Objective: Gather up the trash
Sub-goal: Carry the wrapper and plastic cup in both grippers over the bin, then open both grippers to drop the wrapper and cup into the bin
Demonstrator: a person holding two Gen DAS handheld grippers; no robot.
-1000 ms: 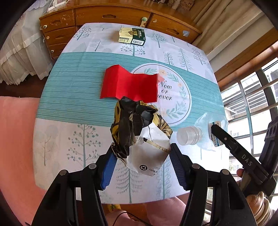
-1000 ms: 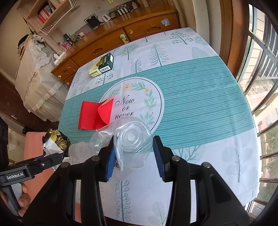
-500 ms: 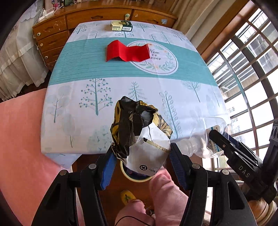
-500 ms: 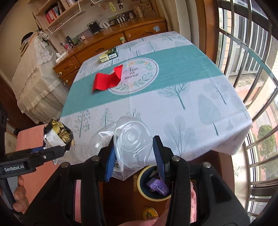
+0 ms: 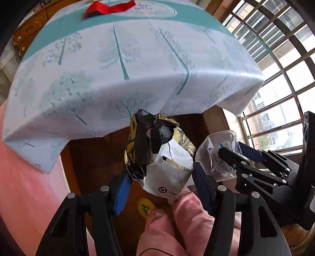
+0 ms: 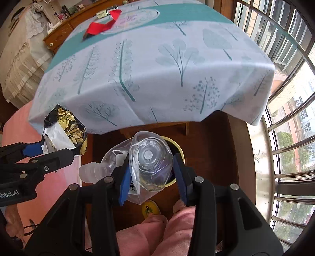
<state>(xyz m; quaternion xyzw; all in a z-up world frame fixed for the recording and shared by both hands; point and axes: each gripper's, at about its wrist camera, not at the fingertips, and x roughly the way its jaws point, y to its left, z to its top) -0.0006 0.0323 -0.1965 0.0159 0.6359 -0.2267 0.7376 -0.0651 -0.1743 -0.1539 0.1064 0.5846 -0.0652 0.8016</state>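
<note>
My left gripper (image 5: 159,177) is shut on a crumpled black, gold and white wrapper (image 5: 157,149), held below the table edge; the wrapper also shows in the right wrist view (image 6: 63,132). My right gripper (image 6: 152,177) is shut on a crushed clear plastic bottle (image 6: 147,161), held right over a yellow-rimmed trash bin (image 6: 177,149) on the floor. The bottle and right gripper also show in the left wrist view (image 5: 220,155), close to the right of the wrapper. The bin is mostly hidden behind the bottle.
The table with a tree-print cloth (image 6: 157,69) overhangs just ahead. A red folded paper (image 6: 98,27) and a green box (image 6: 106,12) lie far on it. Window bars (image 6: 291,118) stand to the right. Pink-clad legs (image 6: 157,232) and a yellow slipper (image 6: 150,209) are below.
Both grippers have dropped from table height to below the table edge with their loads. The bottle now hangs over the bin.
</note>
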